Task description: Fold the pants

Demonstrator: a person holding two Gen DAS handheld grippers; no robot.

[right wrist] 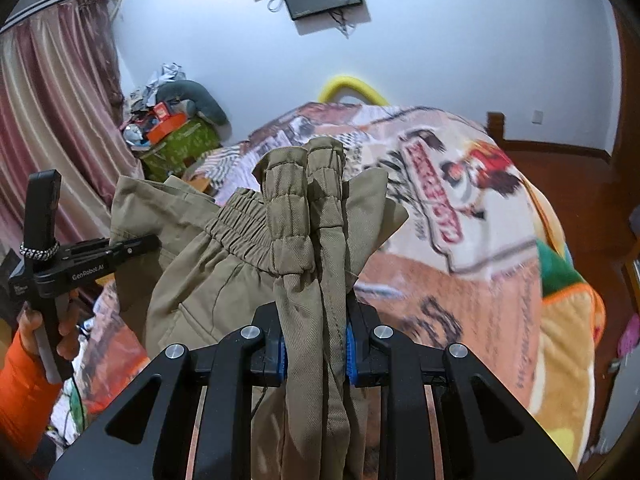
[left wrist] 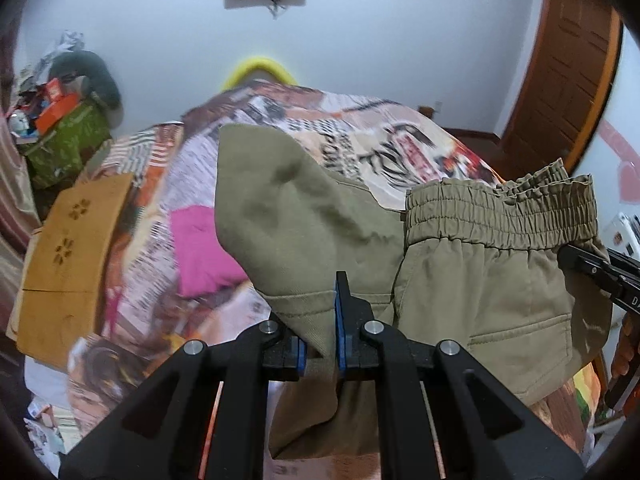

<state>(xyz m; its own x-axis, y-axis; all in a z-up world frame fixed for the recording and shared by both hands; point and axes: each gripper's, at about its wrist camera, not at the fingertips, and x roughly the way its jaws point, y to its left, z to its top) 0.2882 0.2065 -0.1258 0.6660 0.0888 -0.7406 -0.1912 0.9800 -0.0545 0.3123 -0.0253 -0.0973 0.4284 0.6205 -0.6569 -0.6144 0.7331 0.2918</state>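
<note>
Olive-khaki cotton pants with a gathered elastic waistband (left wrist: pixel 496 216) hang in the air above a bed's printed patchwork blanket (left wrist: pixel 360 128), the left gripper (left wrist: pixel 320 320) clamped on a hem fold, the right gripper (right wrist: pixel 314 344) clamped on bunched waistband fabric; keeping both grips level and taut should let the cloth come down flat

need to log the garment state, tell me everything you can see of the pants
The pants are olive-khaki woven twill with a gathered elastic waistband, stitched hems and a pocket seam. They are held up off the patterned bedspread, creased and draped. The left gripper is clamped on a hemmed edge, and the right gripper pinches a bunched section by the waistband, cloth hanging below both.
</note>
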